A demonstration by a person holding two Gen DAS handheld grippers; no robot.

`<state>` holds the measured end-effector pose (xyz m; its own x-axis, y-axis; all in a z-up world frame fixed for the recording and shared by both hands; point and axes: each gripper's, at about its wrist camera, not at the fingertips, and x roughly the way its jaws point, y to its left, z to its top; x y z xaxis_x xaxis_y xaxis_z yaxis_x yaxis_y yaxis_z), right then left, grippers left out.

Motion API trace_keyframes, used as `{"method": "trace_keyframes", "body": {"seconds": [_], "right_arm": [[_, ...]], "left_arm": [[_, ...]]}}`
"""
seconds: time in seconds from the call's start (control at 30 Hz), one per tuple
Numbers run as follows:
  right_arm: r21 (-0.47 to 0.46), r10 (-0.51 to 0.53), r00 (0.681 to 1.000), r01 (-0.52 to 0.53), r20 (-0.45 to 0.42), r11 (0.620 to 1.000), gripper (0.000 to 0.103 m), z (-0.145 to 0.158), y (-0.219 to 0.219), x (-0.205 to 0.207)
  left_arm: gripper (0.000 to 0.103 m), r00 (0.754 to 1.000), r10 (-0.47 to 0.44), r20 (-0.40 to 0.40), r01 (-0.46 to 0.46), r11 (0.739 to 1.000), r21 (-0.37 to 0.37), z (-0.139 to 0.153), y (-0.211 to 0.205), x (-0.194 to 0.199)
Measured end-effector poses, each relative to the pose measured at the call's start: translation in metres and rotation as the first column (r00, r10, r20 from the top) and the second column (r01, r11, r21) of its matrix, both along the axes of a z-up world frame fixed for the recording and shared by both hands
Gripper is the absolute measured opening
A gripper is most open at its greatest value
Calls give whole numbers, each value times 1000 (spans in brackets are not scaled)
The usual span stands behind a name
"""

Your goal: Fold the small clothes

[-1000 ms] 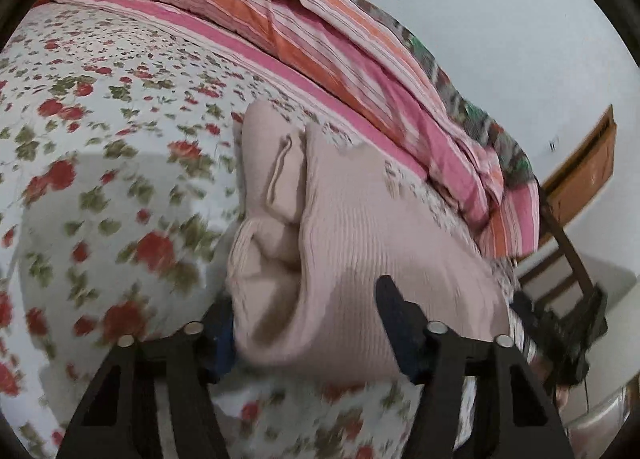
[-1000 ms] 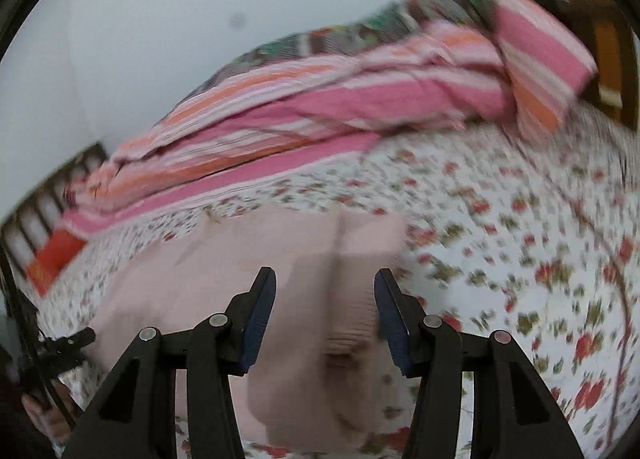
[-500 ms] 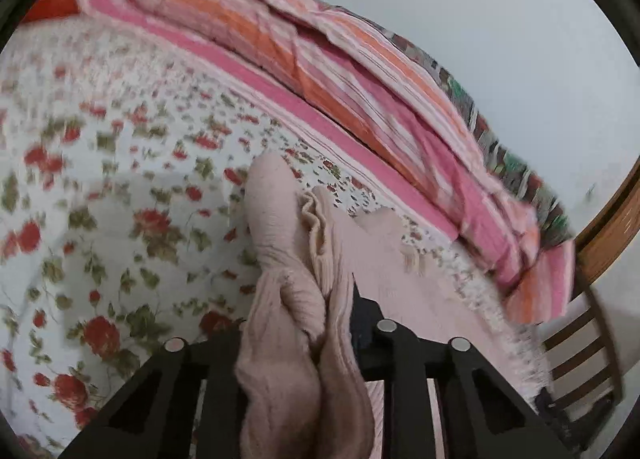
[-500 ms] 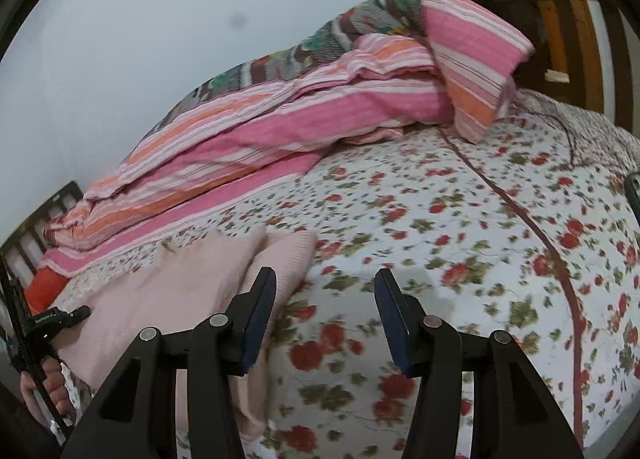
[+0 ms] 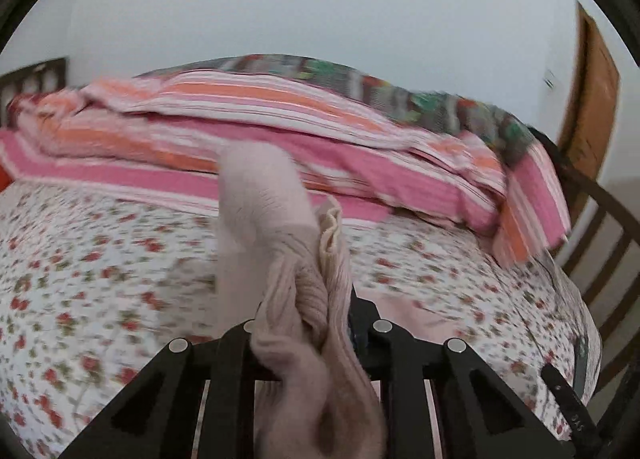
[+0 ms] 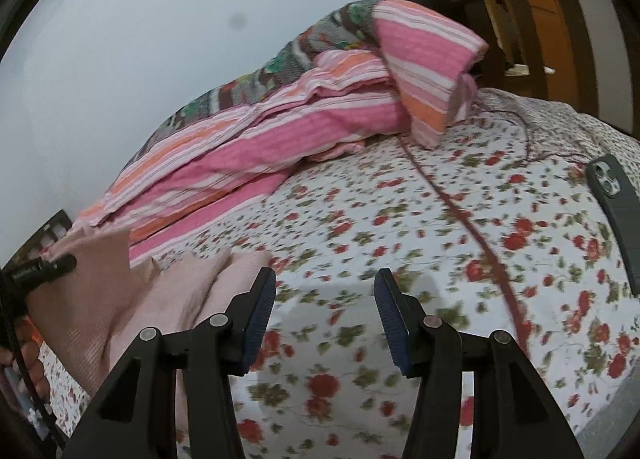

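Broadly, the scene is taken up by the bed (image 6: 460, 259), whose floral sheet fills the lower half of both views, with a striped quilt (image 5: 320, 131) heaped across the upper middle. On the sheet the pink knit garment (image 5: 288, 259) is seen at the centre of the left wrist view and at the lower left of the right wrist view, partly lifted and partly spread. A bunched edge of it is gripped by the left claw (image 5: 312, 323), which is clenched on the fabric, so the lifted part hangs in thick folds. The right claw (image 6: 324, 315) is released and holds nothing, poised over bare sheet just beside the garment's near edge. The fold would be best carried over in one low arc, so that the raised layer is laid flat and not dropped in a heap. The spread part could be pinned by the free claw, lest it be dragged. A phone (image 6: 616, 211) at the right edge is better avoided.
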<state>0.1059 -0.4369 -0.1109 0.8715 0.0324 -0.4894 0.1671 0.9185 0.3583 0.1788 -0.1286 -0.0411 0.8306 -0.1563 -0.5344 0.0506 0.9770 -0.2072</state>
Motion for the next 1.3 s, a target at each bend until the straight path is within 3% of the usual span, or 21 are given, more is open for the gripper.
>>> {"method": "trace_keyframes", "body": {"seconds": [0.07,0.17,0.23,0.33,0.37,0.43,0.47,0.6,0.67,0.8,0.9,1.0,1.1,1.13,1.17,1.2,1.3], "right_arm": [[27,-18,1000,18,-4,999,51,-3,-12,-3],[51,-41,999,41,-4,998,51,-5,-26,-6],[61,-52,999,52,-6,997,51,-6,-33,-8],[72,-41,999,41,-9,997,51,-7,-34,-9],[73,-33,999,34,-11,997,51,-7,-33,-8],[78,-4,1000,5,-13,997,51,-6,-28,-6],[81,12,1000,-10,-15,997,51,-6,-24,-5],[91,110,994,-107,-23,990,52,-5,-1,2],[98,170,985,-168,-11,981,60,-3,13,2],[102,262,965,-263,28,959,65,7,42,5],[161,322,946,-323,33,932,66,13,61,20],[226,358,934,-349,3,909,66,12,77,43],[207,354,932,-333,-75,920,65,2,98,68],[194,348,933,-326,-95,925,56,-1,103,73],[176,346,931,-323,-120,930,27,-6,109,78],[140,334,933,-315,-133,939,25,-8,114,77],[72,341,940,-339,-16,938,20,8,112,47]], "left_arm": [[19,998,-56,-19,57,998,9,-9,-38,0],[19,984,-142,-112,140,990,-22,-43,-80,-1],[19,974,-158,-163,162,987,15,-69,-100,-1],[25,977,-191,-97,200,976,89,-77,-109,-17],[37,966,-237,-103,244,968,57,-75,-105,-18],[58,934,-339,-117,332,940,-76,-68,-89,-15],[61,921,-372,-114,358,925,-130,-63,-78,-16],[69,916,-396,-63,378,906,-189,-47,-44,-24],[73,924,-381,-25,368,905,-213,-42,-18,-30],[74,953,-304,-17,296,938,-181,-41,32,-25],[74,969,-247,-28,239,957,-167,-47,66,-12],[74,973,-224,-50,212,963,-168,-54,91,5],[74,976,-209,-57,197,966,-169,-64,100,22],[74,976,-209,-64,194,963,-185,-71,105,25],[74,975,-212,-64,194,958,-211,-78,110,27],[74,975,-214,-65,194,953,-231,-82,112,27],[74,969,-231,-93,199,944,-264,-89,118,31]]}}
